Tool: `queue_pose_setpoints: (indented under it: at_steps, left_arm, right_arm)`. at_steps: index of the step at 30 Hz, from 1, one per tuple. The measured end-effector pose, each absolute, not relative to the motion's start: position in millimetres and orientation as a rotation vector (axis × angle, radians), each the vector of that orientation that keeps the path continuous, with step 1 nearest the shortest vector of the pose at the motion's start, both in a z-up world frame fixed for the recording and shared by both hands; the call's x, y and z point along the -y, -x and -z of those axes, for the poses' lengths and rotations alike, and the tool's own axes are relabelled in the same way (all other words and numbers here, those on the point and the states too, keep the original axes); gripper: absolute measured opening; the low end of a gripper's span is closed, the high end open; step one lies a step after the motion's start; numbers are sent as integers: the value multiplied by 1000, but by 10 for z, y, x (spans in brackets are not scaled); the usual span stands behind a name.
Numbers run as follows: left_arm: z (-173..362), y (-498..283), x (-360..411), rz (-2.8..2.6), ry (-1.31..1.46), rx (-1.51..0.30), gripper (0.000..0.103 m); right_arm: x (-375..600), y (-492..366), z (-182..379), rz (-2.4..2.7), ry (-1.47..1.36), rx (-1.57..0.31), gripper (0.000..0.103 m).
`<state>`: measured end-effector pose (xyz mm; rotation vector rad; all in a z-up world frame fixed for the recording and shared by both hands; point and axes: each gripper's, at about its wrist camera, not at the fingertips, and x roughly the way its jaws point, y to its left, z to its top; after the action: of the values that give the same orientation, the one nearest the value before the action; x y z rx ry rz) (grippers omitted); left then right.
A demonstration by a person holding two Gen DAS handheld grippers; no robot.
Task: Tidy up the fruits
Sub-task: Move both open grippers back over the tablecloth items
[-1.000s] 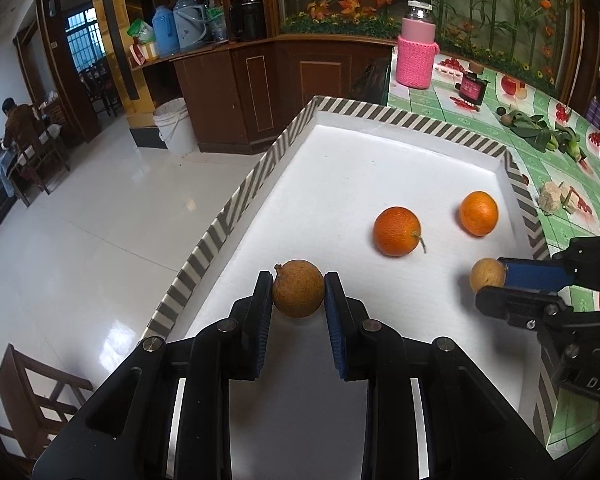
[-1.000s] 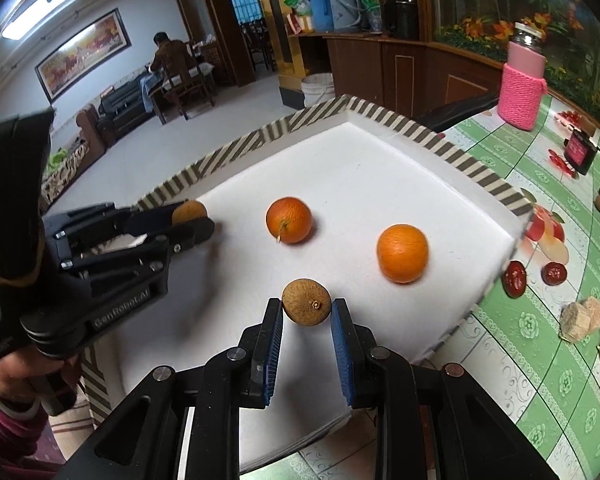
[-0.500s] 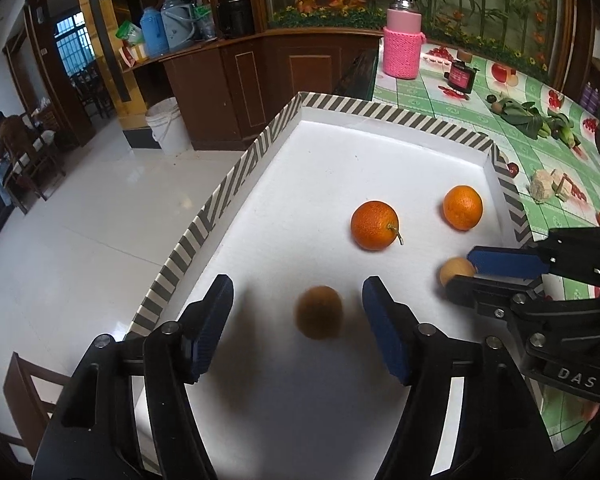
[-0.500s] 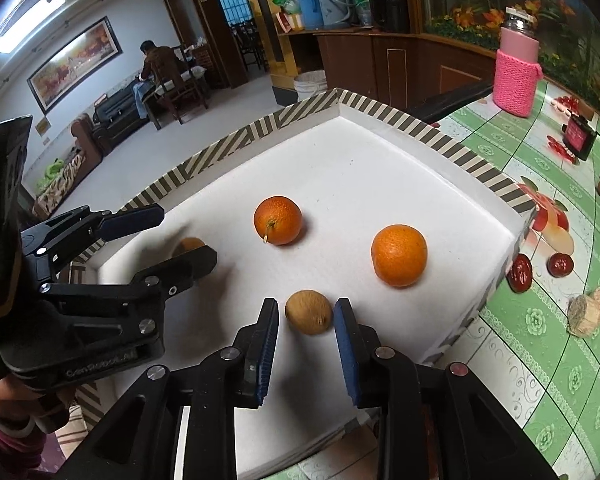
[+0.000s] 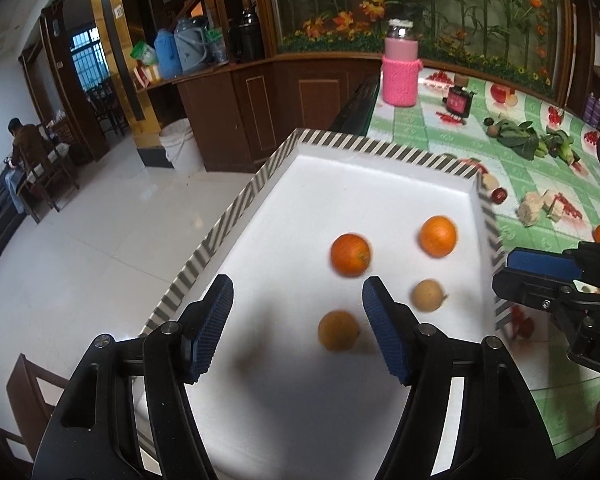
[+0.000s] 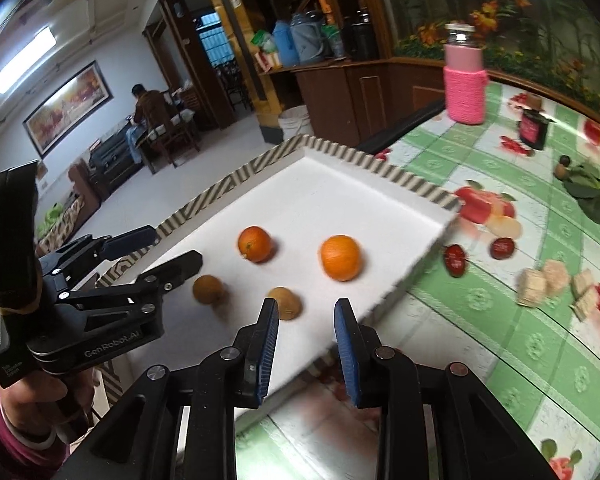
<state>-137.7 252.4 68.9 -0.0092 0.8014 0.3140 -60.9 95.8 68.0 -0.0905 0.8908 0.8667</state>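
Left claw (image 5: 298, 322) spread, right claw (image 6: 306, 338) slightly spread, both empty now; we released two brown fruits (image 5: 338, 330) (image 5: 428, 295) in tray (image 5: 340, 184), at 6 o'clock of oranges (image 5: 350, 254). Placing done.

On the green checked tabletop (image 6: 480, 344) sits a white tray with a striped rim (image 5: 340, 146). In it, two round orange oranges lie side by side, one left (image 5: 350, 255), one right (image 5: 438, 236); nearer lie two small brown round fruits, left (image 5: 338, 330) and right (image 5: 427, 295). A pink knit-sleeved jar (image 5: 400, 74) stands far behind.
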Motion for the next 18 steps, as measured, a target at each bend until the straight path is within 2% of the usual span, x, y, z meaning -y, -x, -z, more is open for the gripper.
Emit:
queue_pose_setpoints:
  at_steps: [18]
  left_arm:
    - [-737,1047,-1547,-89,52,-826,68]
  right_arm:
    - [198,554,-586,-647,-19,-892,28]
